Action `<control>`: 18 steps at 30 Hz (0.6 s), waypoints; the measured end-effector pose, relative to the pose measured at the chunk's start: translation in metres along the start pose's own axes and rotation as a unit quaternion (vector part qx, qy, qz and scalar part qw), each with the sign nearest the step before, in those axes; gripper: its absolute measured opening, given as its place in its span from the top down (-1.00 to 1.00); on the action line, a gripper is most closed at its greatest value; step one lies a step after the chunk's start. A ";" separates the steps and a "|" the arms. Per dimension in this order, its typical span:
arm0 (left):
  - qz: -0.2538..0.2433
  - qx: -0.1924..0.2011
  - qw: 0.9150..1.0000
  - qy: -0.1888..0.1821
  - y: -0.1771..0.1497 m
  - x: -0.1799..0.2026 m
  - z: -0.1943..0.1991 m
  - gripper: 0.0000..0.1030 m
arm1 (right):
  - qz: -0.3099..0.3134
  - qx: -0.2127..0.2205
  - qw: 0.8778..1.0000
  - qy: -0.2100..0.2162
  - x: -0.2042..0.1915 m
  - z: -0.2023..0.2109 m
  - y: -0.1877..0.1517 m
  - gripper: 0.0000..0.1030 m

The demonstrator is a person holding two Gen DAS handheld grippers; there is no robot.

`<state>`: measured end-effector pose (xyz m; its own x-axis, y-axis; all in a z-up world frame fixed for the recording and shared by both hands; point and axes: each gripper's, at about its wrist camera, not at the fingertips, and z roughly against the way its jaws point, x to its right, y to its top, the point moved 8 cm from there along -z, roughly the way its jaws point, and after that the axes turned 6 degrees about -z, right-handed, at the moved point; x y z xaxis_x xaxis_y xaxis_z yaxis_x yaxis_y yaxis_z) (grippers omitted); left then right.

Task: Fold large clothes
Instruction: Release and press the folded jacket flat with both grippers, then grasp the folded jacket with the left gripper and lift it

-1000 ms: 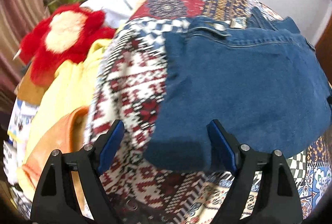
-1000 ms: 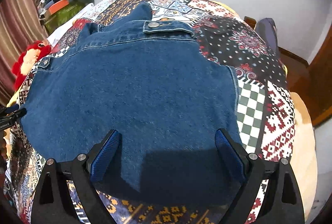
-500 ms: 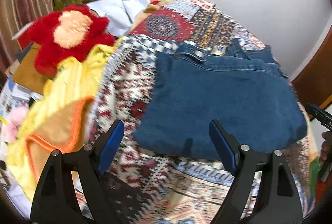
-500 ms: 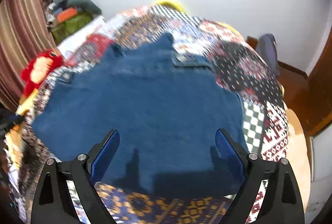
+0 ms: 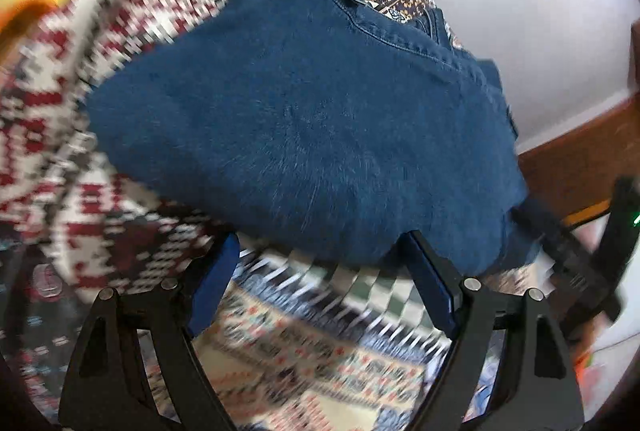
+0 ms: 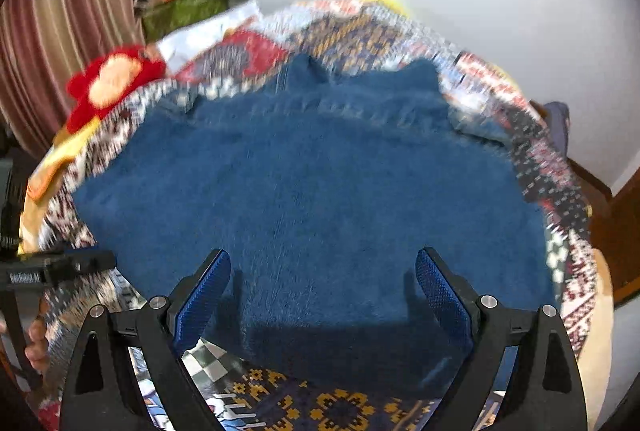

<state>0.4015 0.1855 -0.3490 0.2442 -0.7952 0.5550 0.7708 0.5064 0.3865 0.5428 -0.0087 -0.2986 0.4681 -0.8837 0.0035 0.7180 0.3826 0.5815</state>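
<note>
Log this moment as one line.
left gripper: open, empty | right gripper: open, empty | denim garment: flat on patchwork bedspread | views: motion-blurred

We note a matt, coarse denim garment (image 6: 320, 199) with a metal snap; printed cloth bedspread (image 5: 312, 363); fuzzy plush toy (image 6: 112, 83); grippers' ribbed blue pads (image 6: 440, 295).

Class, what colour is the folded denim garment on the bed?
Dark blue denim garment; sharpest in the left wrist view.

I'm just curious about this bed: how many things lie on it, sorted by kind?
Denim garment: 1
Patchwork bedspread: 1
Red plush toy: 1
Grippers, both open: left gripper, right gripper: 2
Total: 5
</note>
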 end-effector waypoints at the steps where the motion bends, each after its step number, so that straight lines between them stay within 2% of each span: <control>1: 0.016 -0.001 1.000 -0.022 0.003 0.000 -0.006 -0.63 | -0.004 -0.011 1.000 0.006 0.000 -0.007 -0.005 -0.80; 2: 0.029 0.000 0.999 -0.040 0.006 0.001 -0.011 -0.63 | -0.008 -0.014 1.000 0.011 0.002 -0.012 -0.008 -0.80; 4: 0.049 0.006 0.997 -0.054 0.014 -0.001 -0.018 -0.63 | -0.027 -0.014 0.999 0.031 0.006 -0.015 -0.010 -0.82; 10: 0.082 0.040 0.994 -0.059 0.036 -0.005 -0.028 -0.61 | -0.028 -0.021 0.998 0.052 0.008 -0.016 -0.010 -0.84; 13: 0.079 0.061 0.994 -0.033 0.043 -0.004 -0.022 -0.31 | -0.029 -0.026 0.998 0.050 0.009 -0.014 -0.010 -0.83; 14: 0.074 0.077 0.994 -0.018 0.046 -0.004 -0.015 -0.04 | -0.029 -0.029 0.998 0.049 0.009 -0.012 -0.009 -0.83; 15: 0.069 0.087 0.994 -0.010 0.050 -0.004 -0.009 0.11 | -0.031 -0.032 0.998 0.049 0.009 -0.010 -0.009 -0.83; 18: 0.035 0.133 0.990 0.011 0.067 0.010 0.018 0.23 | -0.036 -0.037 0.997 0.059 0.011 0.001 -0.008 -0.83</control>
<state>0.4455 0.2171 -0.3043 0.3068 -0.7613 0.5713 0.5703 0.6276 0.5300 0.5422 -0.0219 -0.3023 0.4673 -0.8738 -0.1345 0.7862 0.3411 0.5153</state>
